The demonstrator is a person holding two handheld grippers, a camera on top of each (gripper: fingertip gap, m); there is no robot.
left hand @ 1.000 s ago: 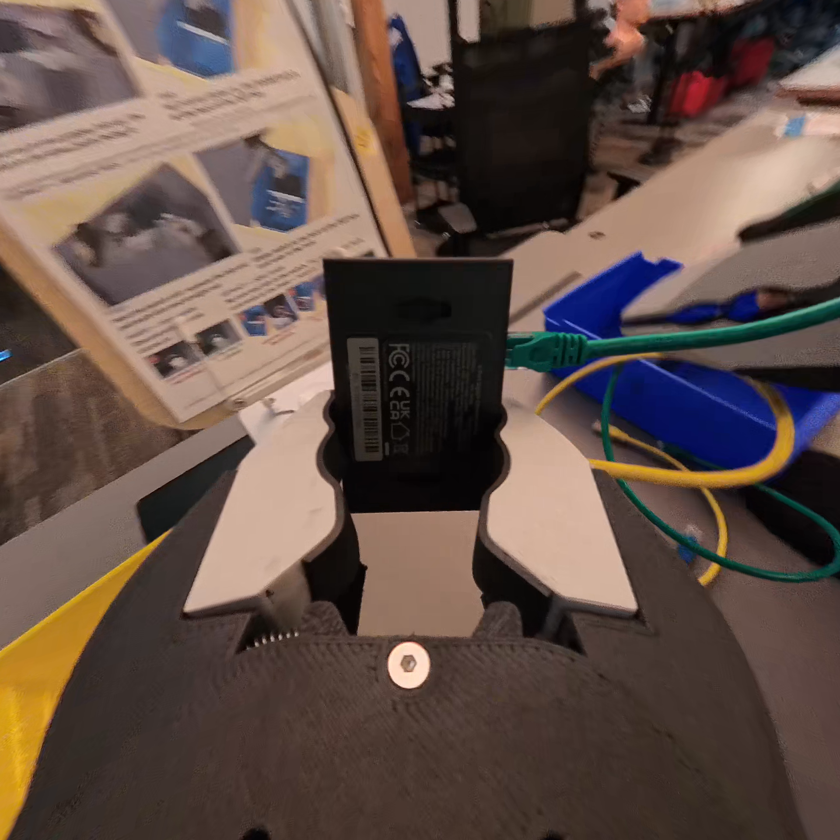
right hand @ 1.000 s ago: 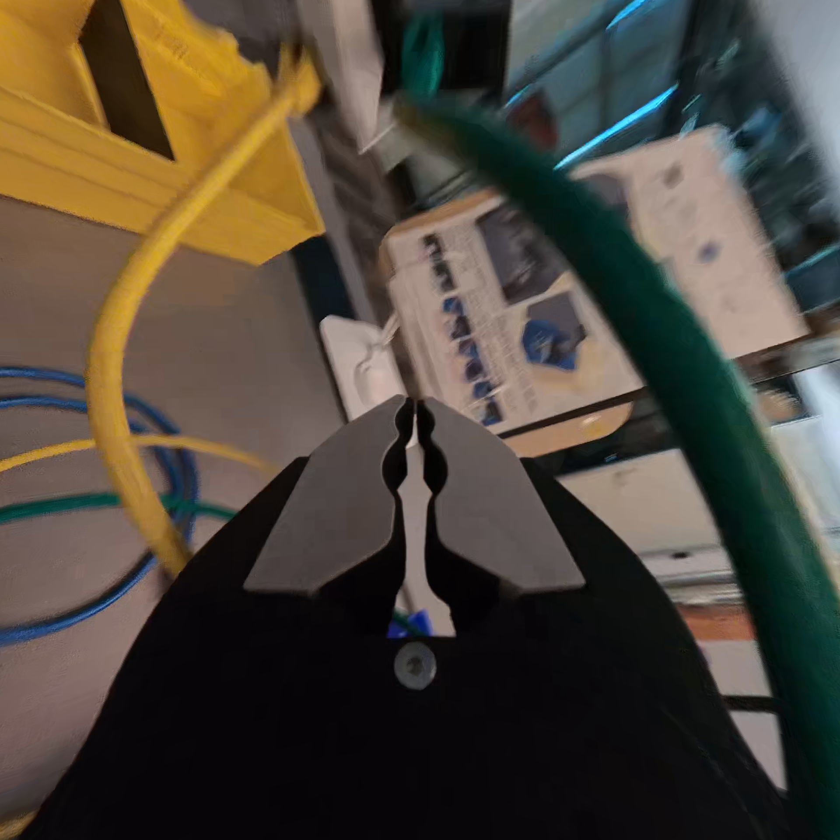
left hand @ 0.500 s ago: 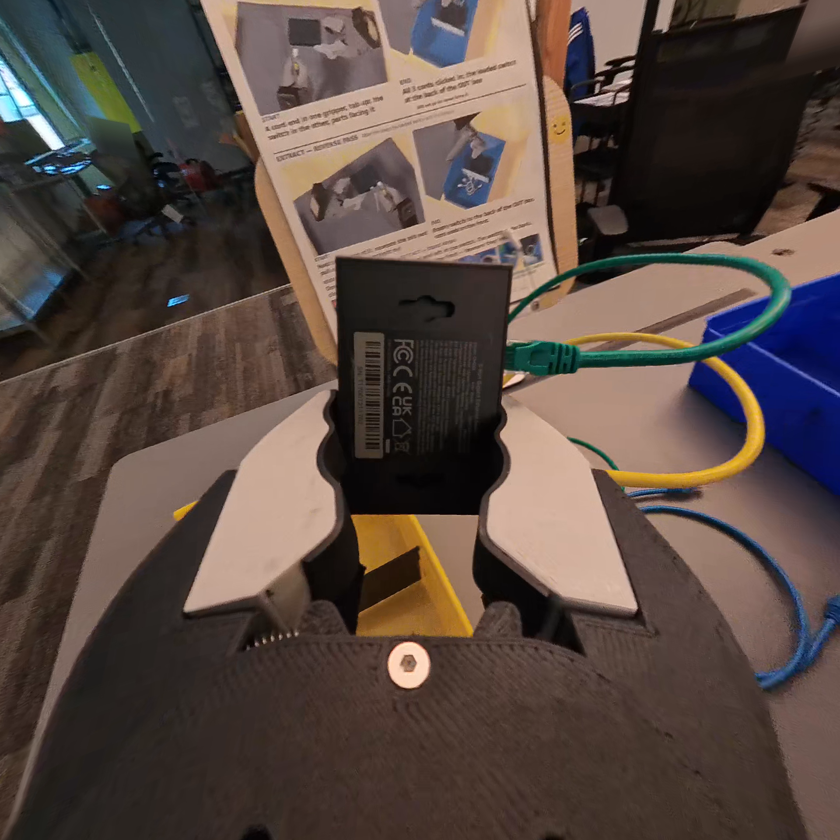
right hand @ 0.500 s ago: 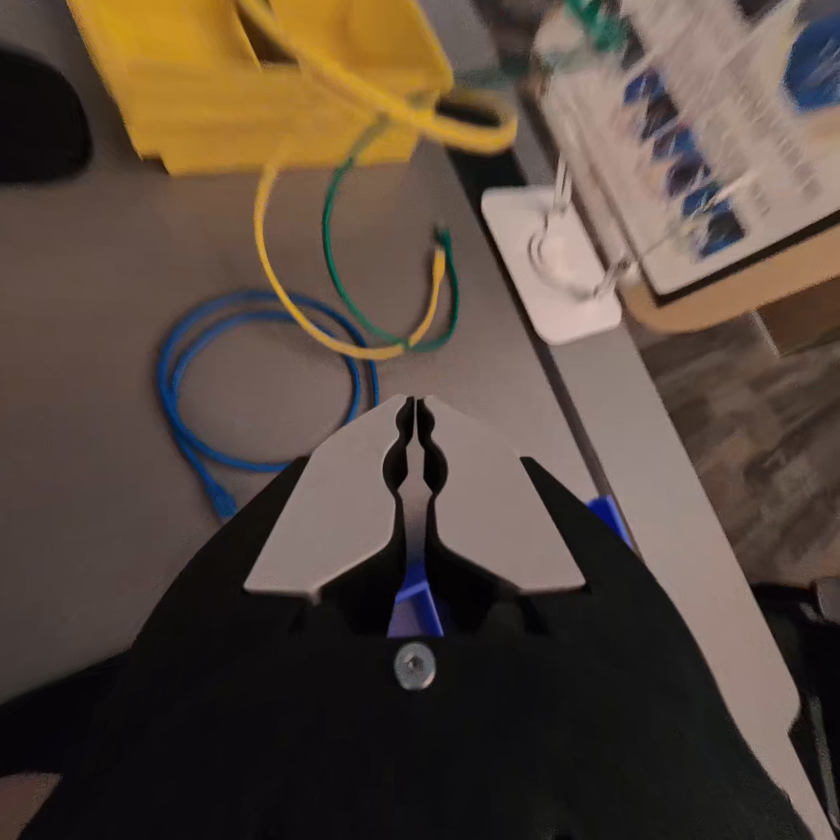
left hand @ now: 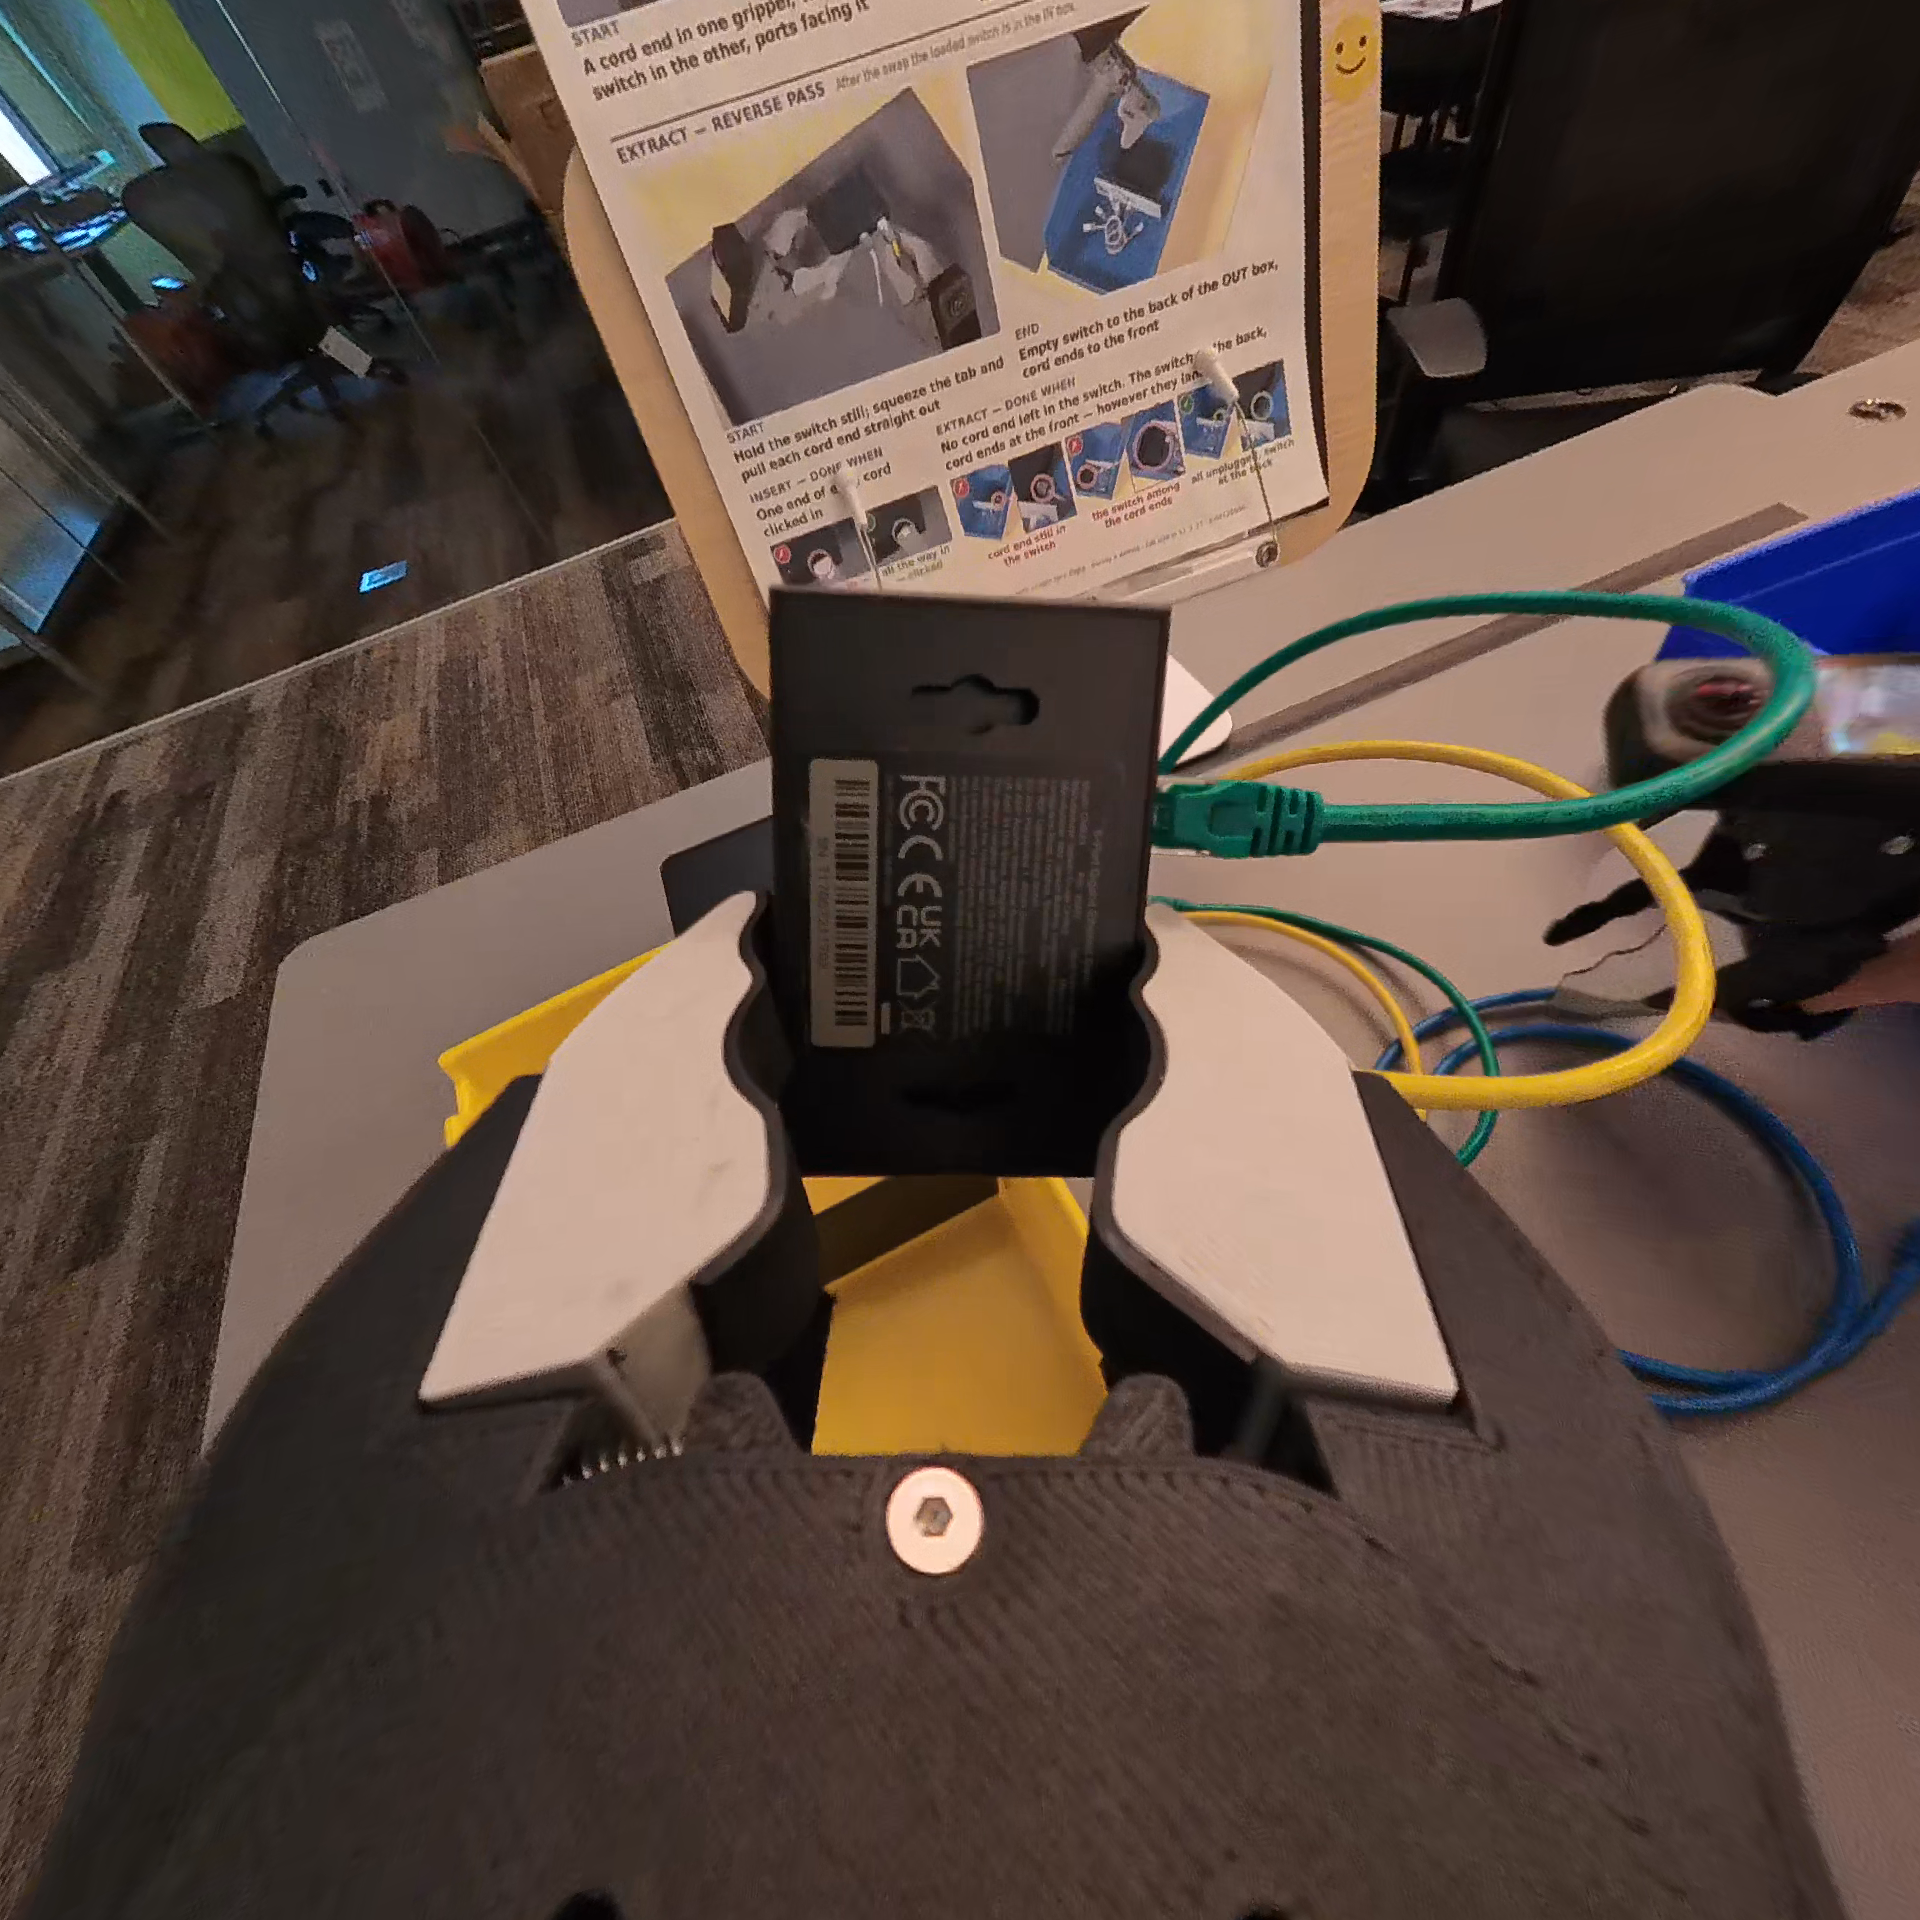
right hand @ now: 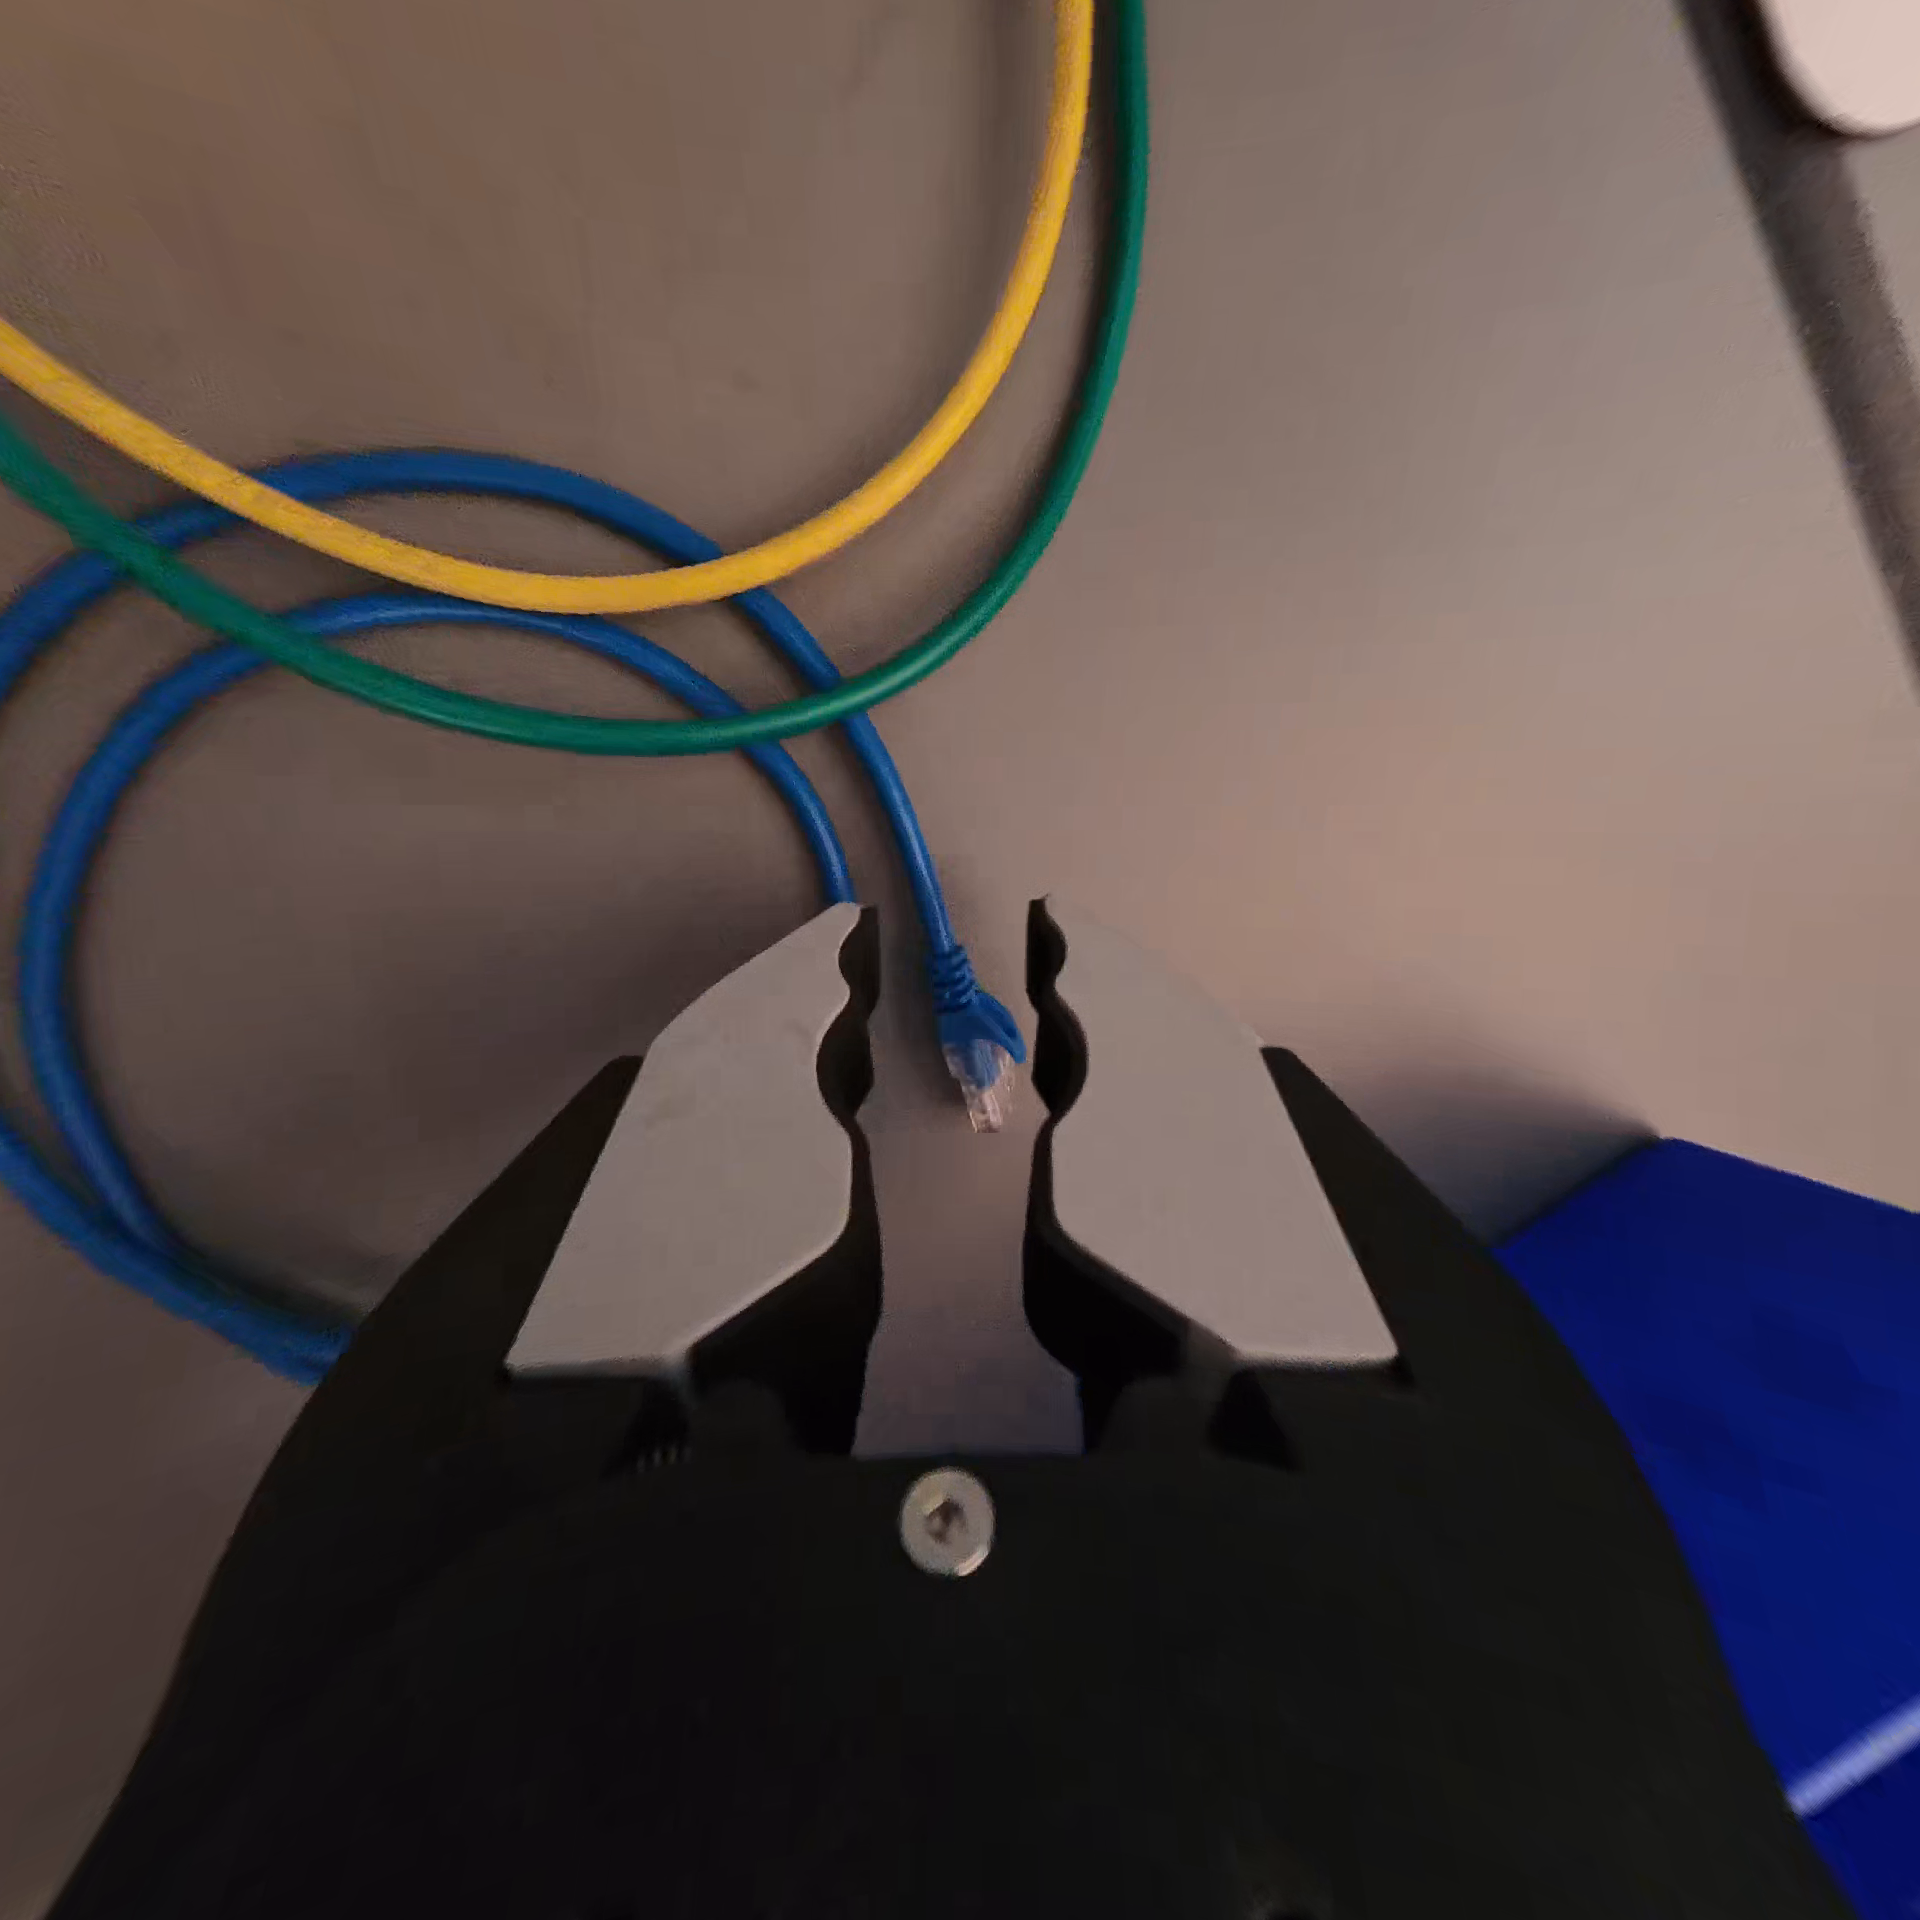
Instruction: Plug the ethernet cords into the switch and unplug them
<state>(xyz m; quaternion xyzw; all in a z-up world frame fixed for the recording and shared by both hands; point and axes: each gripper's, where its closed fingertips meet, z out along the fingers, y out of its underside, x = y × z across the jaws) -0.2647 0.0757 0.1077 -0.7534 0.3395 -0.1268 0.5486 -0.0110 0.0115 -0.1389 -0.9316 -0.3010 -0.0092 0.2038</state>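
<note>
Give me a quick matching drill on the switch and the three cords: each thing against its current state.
Things:
1. switch
2. green cord
3. blue cord
4. yellow cord

States:
A. free plug lying on the table between the open fingers of the right gripper
B. held upright in the left gripper
C. plug seated in the side of the switch
D. loops over the table; plug end not visible

Pairs: 1-B, 2-C, 3-A, 4-D
</note>
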